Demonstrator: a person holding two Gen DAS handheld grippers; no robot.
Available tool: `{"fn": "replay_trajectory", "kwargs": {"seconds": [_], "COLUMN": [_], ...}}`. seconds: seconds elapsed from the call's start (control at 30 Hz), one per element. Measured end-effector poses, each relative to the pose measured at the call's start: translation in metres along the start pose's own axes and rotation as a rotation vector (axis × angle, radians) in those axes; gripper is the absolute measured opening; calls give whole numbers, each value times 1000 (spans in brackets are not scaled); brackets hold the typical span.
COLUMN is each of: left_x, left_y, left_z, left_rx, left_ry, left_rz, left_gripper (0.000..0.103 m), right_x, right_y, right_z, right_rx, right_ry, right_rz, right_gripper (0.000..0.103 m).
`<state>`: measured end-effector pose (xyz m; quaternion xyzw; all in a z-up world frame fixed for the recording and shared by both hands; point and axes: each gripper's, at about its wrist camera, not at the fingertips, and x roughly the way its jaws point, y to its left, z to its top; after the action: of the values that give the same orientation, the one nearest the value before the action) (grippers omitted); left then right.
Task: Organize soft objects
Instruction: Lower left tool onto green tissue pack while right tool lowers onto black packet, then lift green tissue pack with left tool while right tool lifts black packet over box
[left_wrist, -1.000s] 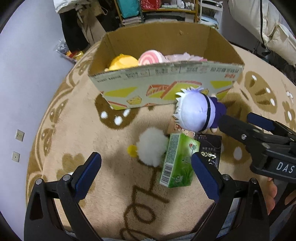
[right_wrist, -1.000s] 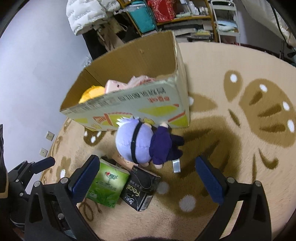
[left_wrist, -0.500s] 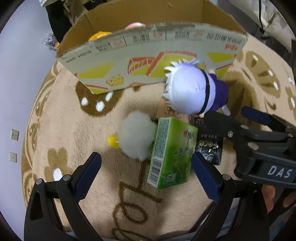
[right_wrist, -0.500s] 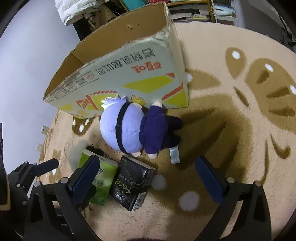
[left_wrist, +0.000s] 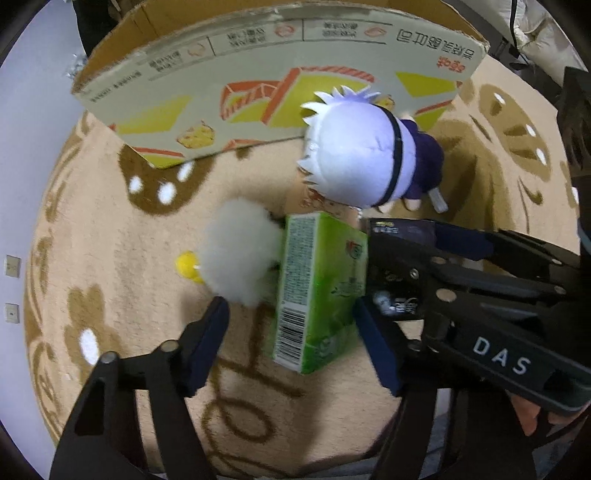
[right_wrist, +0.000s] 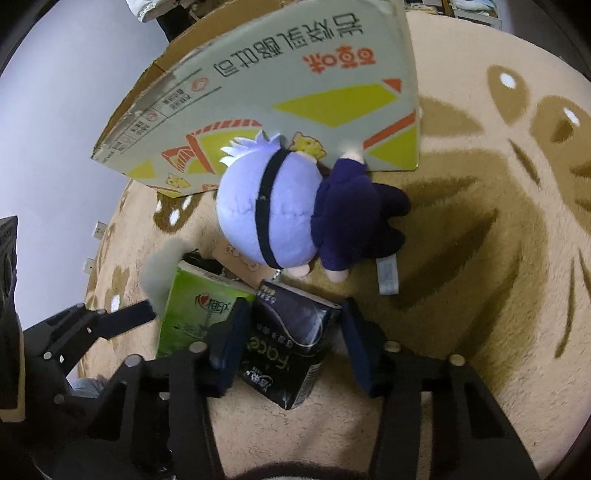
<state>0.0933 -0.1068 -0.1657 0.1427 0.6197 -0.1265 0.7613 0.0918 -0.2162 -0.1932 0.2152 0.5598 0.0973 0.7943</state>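
Observation:
On the beige rug a green tissue pack (left_wrist: 319, 291) lies between the open fingers of my left gripper (left_wrist: 295, 347), not clamped. A black tissue pack (right_wrist: 291, 343) lies beside it, between the open fingers of my right gripper (right_wrist: 291, 343). A white fluffy pompom with a yellow tip (left_wrist: 240, 254) touches the green pack's left side. A plush doll with a lilac head and dark purple body (right_wrist: 295, 214) lies against the cardboard box (left_wrist: 280, 77). The doll (left_wrist: 362, 158) also shows in the left wrist view.
The cardboard box (right_wrist: 280, 92) stands just beyond the doll, its printed wall facing me; its contents are hidden. A small printed card (right_wrist: 240, 258) lies under the doll. The right gripper's body (left_wrist: 480, 291) crowds the right side of the left view. A pale wall is at left.
Both grippers have dropped and moved forward. The left fingers now straddle the green pack and the right fingers straddle the black pack; both jaws have narrowed. The box interior is out of sight.

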Motion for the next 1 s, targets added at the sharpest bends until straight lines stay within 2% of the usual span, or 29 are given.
{"fn": "replay_trajectory", "kwargs": {"seconds": [0.17,0.3,0.57,0.63,0.8,1.0], "left_x": [1,1,4,0,-13,-26], "left_y": [1,-2,-5,-7,-12,-11], "left_z": [1,0,2,-2,-6,-12], "left_rx": [-8,3,10,10,-3,-19], "left_ry": [6,2,-5,-8,-24,-51], "left_rz": [-40,-50,-42,-39,-28,-20], "left_gripper": [50,42,39,39,39,36], "right_x": [0,-5,-6,-7,-13,-30], "right_y": [-9,-16,-16,-14,-9,3], "right_z": [0,0,1,0,-1,-3], "right_rx": [17,24,7,-4,-22,-90], "right_ry": [14,18,18,11,-6,-72], "right_rz": [9,15,4,5,27,-34], "right_gripper": [50,51,50,46,30,25]}}
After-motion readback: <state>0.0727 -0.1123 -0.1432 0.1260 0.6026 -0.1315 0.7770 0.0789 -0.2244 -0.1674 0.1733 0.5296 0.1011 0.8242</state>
